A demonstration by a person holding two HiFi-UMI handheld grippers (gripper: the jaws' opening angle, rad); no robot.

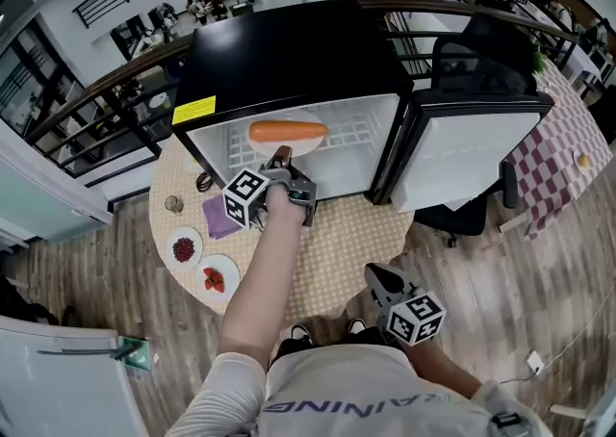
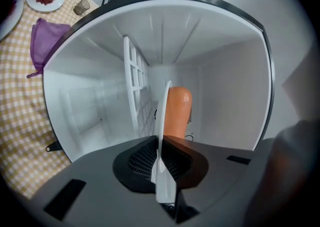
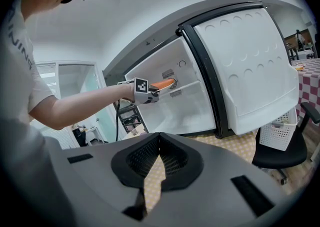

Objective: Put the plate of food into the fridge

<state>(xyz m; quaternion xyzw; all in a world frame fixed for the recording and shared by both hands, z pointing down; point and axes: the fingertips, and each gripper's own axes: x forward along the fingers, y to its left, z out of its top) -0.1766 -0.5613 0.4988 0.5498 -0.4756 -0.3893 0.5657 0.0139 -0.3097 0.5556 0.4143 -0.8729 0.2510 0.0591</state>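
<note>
Head view: fridge (image 1: 289, 50) at table (image 1: 337, 243) far edge, door (image 1: 472, 156) open. Left gripper (image 1: 280, 158) reaches in. Plate (image 1: 286, 143) with orange food (image 1: 287, 130) already inside, at wire shelf (image 1: 356, 132). Right gripper (image 1: 383, 279) low, off table's near edge. Yellow label (image 1: 194, 110) on fridge top, print unreadable. Shirt (image 1: 318, 406) reads "AINING".

Left gripper view: jaws clamped on plate rim, plate edge-on within cavity. Judged nearly done: release and withdrawal left.

Right gripper view: jaws closed together, empty.
</note>
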